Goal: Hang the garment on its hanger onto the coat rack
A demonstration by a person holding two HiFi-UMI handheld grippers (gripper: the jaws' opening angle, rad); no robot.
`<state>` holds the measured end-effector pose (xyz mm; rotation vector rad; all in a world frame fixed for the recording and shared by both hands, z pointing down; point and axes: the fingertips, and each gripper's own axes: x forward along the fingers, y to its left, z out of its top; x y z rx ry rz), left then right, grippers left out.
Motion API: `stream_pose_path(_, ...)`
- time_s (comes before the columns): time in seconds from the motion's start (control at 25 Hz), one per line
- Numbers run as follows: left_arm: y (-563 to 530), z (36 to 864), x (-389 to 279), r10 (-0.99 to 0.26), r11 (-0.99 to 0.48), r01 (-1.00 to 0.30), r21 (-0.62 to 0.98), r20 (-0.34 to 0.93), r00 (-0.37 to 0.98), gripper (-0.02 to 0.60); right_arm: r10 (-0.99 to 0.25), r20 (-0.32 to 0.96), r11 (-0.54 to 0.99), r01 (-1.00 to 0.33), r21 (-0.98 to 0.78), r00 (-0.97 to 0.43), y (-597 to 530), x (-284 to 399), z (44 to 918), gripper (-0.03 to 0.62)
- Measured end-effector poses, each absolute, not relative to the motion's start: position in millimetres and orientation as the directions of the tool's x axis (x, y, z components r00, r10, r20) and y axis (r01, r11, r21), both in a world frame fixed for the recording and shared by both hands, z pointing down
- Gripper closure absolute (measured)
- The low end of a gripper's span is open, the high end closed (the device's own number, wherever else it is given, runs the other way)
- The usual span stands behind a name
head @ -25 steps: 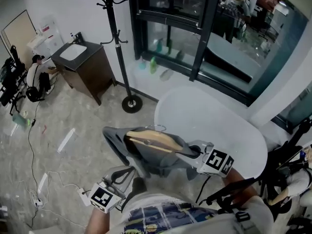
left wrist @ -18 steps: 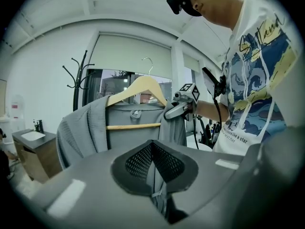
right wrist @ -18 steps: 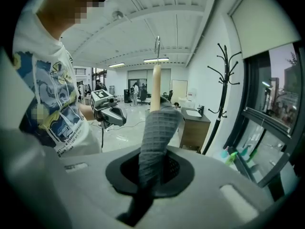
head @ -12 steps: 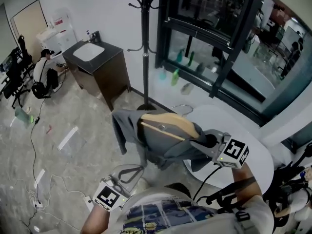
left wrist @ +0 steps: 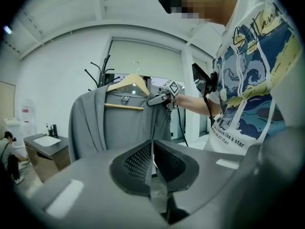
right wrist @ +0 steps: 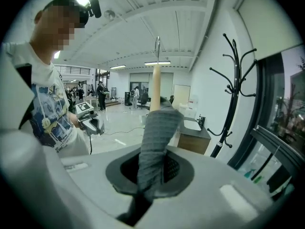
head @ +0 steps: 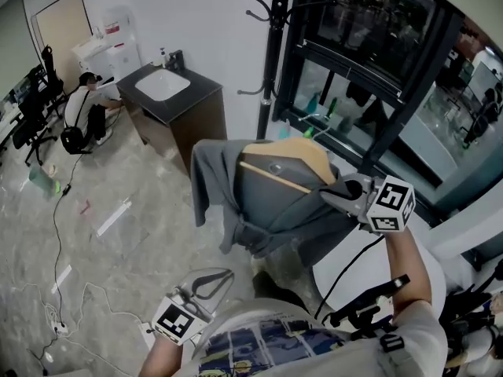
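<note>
One grey garment [head: 267,206] hangs on one wooden hanger [head: 292,157] at mid-frame in the head view, held in the air in front of the single black coat rack [head: 271,53]. Of the two grippers, the right gripper [head: 336,195] is clamped on the garment's shoulder. The left gripper [head: 223,274], lower left, has its jaws together and empty. The garment hides the rack's base, and the frame edge cuts off its top.

T-shirt [left wrist: 252,80]: apparently "like a star"
</note>
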<state>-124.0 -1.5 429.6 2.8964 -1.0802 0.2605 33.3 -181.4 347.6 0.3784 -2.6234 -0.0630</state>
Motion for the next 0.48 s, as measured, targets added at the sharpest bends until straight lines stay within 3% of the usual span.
stream_pose_path(0.48, -107.0, 415.4, -148.2, -0.703, -0.705, -0.708, -0.027, 0.161, 0.693, 0.561, -0.193, 0.498, 0.980, -0.145, 0.134, -0.845, -343.6, -1.2, 314.5, 0.585)
